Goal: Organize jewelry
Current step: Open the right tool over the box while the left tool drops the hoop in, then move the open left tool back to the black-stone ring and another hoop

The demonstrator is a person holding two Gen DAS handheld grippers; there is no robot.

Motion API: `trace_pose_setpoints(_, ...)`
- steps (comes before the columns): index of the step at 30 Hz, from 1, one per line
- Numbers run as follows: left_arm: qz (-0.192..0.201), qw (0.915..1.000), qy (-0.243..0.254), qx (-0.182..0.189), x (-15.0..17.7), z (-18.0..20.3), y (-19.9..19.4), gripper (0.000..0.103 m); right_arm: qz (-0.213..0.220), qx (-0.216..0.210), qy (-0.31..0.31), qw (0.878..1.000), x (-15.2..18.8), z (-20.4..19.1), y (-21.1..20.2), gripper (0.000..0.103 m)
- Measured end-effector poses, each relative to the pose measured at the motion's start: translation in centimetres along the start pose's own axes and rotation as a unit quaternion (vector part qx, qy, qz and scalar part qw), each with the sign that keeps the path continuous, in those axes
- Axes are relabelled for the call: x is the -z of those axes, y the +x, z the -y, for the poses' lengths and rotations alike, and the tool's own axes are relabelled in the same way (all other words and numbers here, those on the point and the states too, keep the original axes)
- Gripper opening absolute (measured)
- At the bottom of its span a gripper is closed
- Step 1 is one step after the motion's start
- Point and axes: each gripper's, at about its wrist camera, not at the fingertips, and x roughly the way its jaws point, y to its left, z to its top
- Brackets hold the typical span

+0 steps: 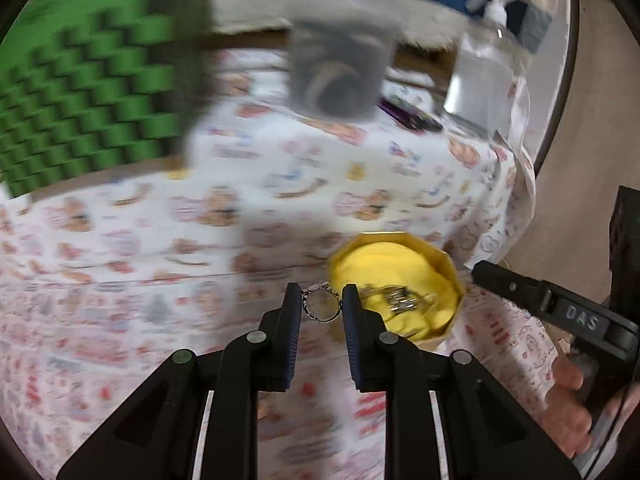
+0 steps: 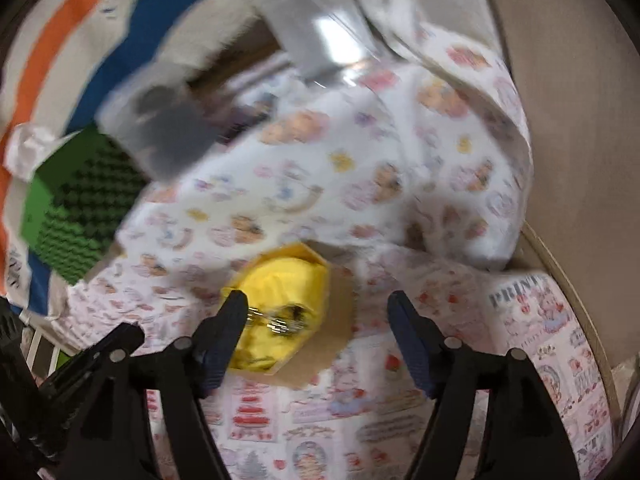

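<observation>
Ring (image 1: 321,305), silver w/ beaded band: pinched between pads of left tool (image 1: 322,300), held above desk, just left of yellow box (image 1: 448,264). Right tool (image 2: 318,306): jaws spread wide, nothing between pads; left fingertip (image 2: 237,304) over box edge. Yellow box: octagonal, yellow cloth lining, holds small heap of silver jewelry (image 2: 280,320); sits on brown cardboard piece (image 2: 340,320). Desk (image 1: 120,300): printed pink/white cloth cover. Farther back: green foam block (image 1: 80,120), grey container (image 1: 340,72), clear spray bottle (image 1: 488,52), blurred.
</observation>
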Motion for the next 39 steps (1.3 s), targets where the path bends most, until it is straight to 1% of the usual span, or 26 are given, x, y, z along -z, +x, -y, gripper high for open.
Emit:
trace_pose_setpoints(2,-0.017,0.9989,0.012,0.043,-0.5,1.3,1.6,0.020,-0.004,-0.021,0.031,0.999,-0.3,0.9,-0.1,0.070)
trace_pose_setpoints(3,-0.018,0.9988,0.019,0.042,-0.5,1.9,2.1,0.020,-0.006,-0.036,0.047,0.998,-0.4,1.2,-0.3,0.070)
trace_pose_setpoints(5,-0.019,0.9990,0.028,0.031,-0.5,2.7,2.8,0.020,-0.007,-0.051,0.059,0.997,-0.6,1.5,-0.6,0.070)
trace_pose_setpoints(6,-0.021,0.9988,0.028,0.036,-0.5,2.8,3.2,0.020,-0.002,-0.052,0.058,0.997,-0.7,1.4,-0.9,0.071)
trace_pose_setpoints(8,-0.022,0.9988,0.022,0.039,-0.5,2.8,3.4,0.025,0.007,-0.045,0.046,0.998,-0.8,1.1,-1.4,0.073)
trace_pose_setpoints(9,-0.018,0.9991,0.019,0.032,-0.4,2.5,3.4,0.033,0.012,-0.041,0.040,0.998,-0.8,0.9,-1.6,0.074)
trace_pose_setpoints(10,-0.012,0.9994,0.018,0.026,-0.4,2.2,3.1,0.038,0.016,-0.038,0.037,0.998,-0.8,0.8,-1.8,0.075)
trace_pose_setpoints(12,0.000,0.9997,0.022,0.011,-0.4,1.7,2.4,0.041,0.019,-0.032,0.033,0.999,-0.7,0.6,-2.0,0.075)
trace_pose_setpoints(14,0.013,0.9995,0.028,-0.005,-0.2,1.2,1.2,0.048,0.023,-0.029,0.026,0.999,-0.7,0.2,-2.2,0.075)
trace_pose_setpoints(15,0.023,0.9991,0.033,-0.015,-0.1,0.9,0.4,0.056,0.026,-0.028,0.021,0.999,-0.6,0.0,-2.4,0.075)
trace_pose_setpoints(16,0.034,0.9984,0.036,-0.028,0.0,0.6,-0.3,0.068,0.028,-0.028,0.017,0.999,-0.6,-0.2,-2.5,0.076)
trace_pose_setpoints(18,0.045,0.9963,0.038,-0.063,0.4,0.0,-1.8,0.078,0.029,-0.032,0.004,0.999,-0.6,-0.7,-2.8,0.077)
trace_pose_setpoints(20,0.056,0.9952,0.038,-0.070,0.9,-0.8,-3.4,0.080,0.032,-0.038,-0.010,0.999,-0.5,-1.2,-3.1,0.078)
trace_pose_setpoints(22,0.061,0.9947,0.040,-0.072,1.4,-1.6,-4.7,0.086,0.041,-0.032,-0.018,0.998,-0.3,-1.7,-3.5,0.079)
trace_pose_setpoints(23,0.066,0.9941,0.040,-0.076,1.7,-2.1,-5.5,0.087,0.043,-0.030,-0.022,0.998,-0.2,-1.9,-3.6,0.079)
trace_pose_setpoints(26,0.076,0.9924,0.036,-0.090,2.4,-3.4,-7.0,0.095,0.047,-0.026,-0.037,0.998,0.1,-2.6,-3.7,0.080)
trace_pose_setpoints(27,0.074,0.9922,0.033,-0.094,2.7,-3.8,-7.3,0.097,0.045,-0.026,-0.040,0.998,0.2,-2.9,-3.6,0.080)
trace_pose_setpoints(30,0.067,0.9926,0.033,-0.096,3.3,-4.2,-8.1,0.097,0.037,-0.039,-0.046,0.998,0.6,-3.5,-3.6,0.081)
trace_pose_setpoints(34,0.049,0.9905,0.021,-0.127,4.3,-5.1,-8.3,0.097,0.051,-0.040,-0.050,0.997,1.3,-4.4,-4.4,0.081)
trace_pose_setpoints(39,0.027,0.9923,0.003,-0.121,5.7,-6.5,-7.6,0.097,0.048,-0.049,-0.067,0.995,1.9,-5.6,-4.5,0.082)
